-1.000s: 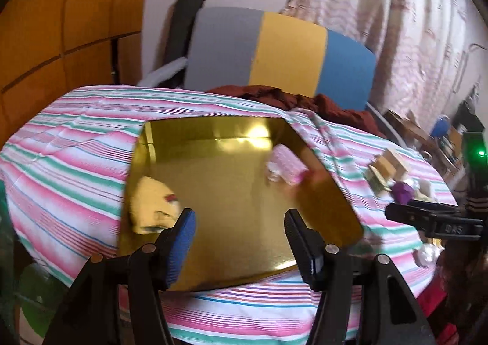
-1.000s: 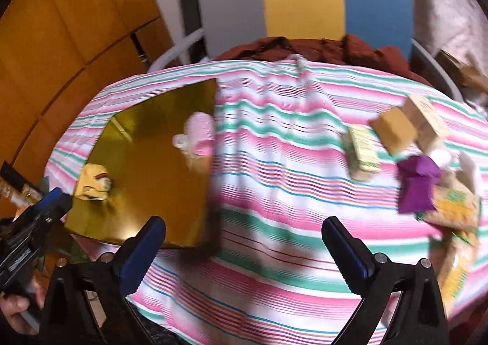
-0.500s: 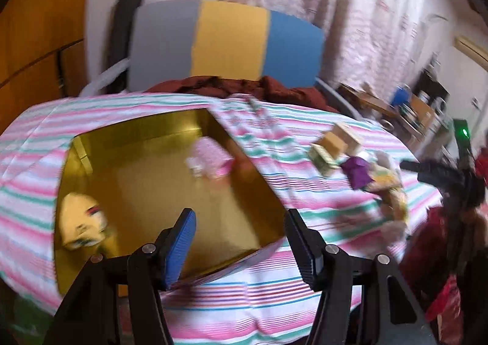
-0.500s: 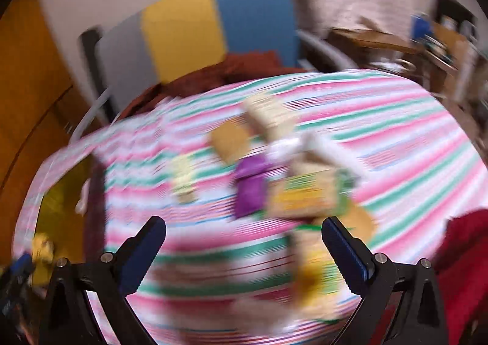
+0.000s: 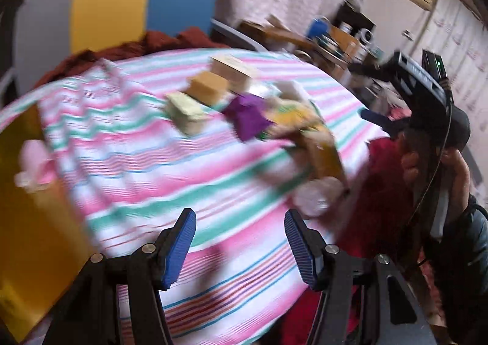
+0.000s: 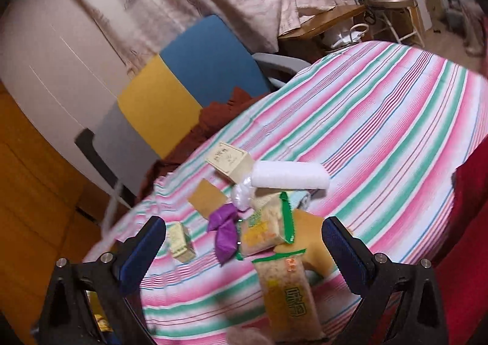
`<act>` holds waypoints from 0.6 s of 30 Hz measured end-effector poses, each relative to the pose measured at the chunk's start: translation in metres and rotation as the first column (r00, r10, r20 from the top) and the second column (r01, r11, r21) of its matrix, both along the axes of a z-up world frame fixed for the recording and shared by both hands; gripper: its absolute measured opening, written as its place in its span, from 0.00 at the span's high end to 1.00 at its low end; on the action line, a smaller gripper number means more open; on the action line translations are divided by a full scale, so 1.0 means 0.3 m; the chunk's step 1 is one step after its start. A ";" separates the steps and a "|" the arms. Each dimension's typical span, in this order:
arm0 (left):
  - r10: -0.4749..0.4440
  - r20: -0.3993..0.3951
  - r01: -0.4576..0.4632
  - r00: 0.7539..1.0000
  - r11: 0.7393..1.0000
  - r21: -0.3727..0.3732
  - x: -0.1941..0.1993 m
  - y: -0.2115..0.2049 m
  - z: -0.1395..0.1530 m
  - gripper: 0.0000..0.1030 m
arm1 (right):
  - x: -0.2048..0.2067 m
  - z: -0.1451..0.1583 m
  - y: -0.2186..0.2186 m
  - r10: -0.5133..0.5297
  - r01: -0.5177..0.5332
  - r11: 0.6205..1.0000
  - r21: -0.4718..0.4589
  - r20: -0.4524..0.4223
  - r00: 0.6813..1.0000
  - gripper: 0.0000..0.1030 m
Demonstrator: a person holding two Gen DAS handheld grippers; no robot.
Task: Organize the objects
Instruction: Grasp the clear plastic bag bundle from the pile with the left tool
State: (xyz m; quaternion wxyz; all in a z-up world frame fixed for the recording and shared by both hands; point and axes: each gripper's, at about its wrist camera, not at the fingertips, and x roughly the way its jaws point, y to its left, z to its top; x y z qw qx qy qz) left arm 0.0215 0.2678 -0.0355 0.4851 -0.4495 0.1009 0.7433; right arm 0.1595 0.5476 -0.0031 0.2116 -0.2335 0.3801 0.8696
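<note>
A heap of small items lies on the striped tablecloth (image 6: pixel 381 119): a purple packet (image 6: pixel 225 230), two green-edged snack packs (image 6: pixel 265 227) (image 6: pixel 288 290), a cream box (image 6: pixel 230 160), a tan box (image 6: pixel 209 198), a white roll (image 6: pixel 289 178) and a small pale green box (image 6: pixel 181 242). My right gripper (image 6: pixel 244 244) hangs open just in front of the heap, holding nothing. My left gripper (image 5: pixel 241 241) is open over bare cloth, with the purple packet (image 5: pixel 248 116) and boxes farther ahead. The gold tray (image 5: pixel 27 223) with a pink item (image 5: pixel 33 158) sits at the left edge.
A grey, yellow and blue chair back (image 6: pixel 183 82) with dark red cloth (image 6: pixel 225 110) stands behind the table. A person's hand (image 5: pixel 427 158) holds the other gripper at the right of the left wrist view. Cluttered shelves (image 5: pixel 341 36) and a folding chair (image 6: pixel 387 6) stand beyond.
Both grippers have swung to the right, away from the gold tray and toward the heap of items. The right gripper has come close to the heap. Both stayed open.
</note>
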 end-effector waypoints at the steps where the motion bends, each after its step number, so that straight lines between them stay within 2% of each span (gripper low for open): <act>1: -0.015 0.016 0.015 1.000 1.000 -0.001 0.006 0.027 -0.010 0.40 | -0.002 -0.007 0.005 0.004 -0.005 1.000 -0.017 -0.012 1.000 0.00; 5: -0.091 0.060 0.091 0.994 0.996 -0.002 0.042 0.149 -0.048 0.29 | 0.009 -0.024 0.025 0.005 -0.007 0.998 -0.067 -0.043 0.999 0.00; 7: -0.147 0.040 0.147 0.988 0.989 -0.001 0.071 0.202 -0.056 0.27 | 0.002 -0.032 0.033 0.010 -0.013 0.996 -0.085 -0.045 0.999 0.00; 10: -0.253 0.012 0.254 0.967 0.967 -0.033 0.118 0.286 -0.077 0.25 | -0.002 -0.035 0.031 0.024 -0.028 0.996 -0.085 -0.046 0.999 0.00; 14: -0.320 -0.023 0.318 0.947 0.945 -0.073 0.139 0.368 -0.108 0.25 | -0.008 -0.039 0.031 0.033 -0.036 0.995 -0.088 -0.037 0.999 0.00; 17: -0.354 -0.021 0.350 0.935 0.931 -0.104 0.144 0.417 -0.145 0.27 | -0.009 -0.041 0.032 0.034 -0.037 0.995 -0.094 -0.028 0.999 0.00; 18: -0.357 -0.022 0.353 0.934 0.929 -0.110 0.144 0.427 -0.156 0.41 | -0.008 -0.040 0.033 0.034 -0.036 0.995 -0.094 -0.026 0.999 0.00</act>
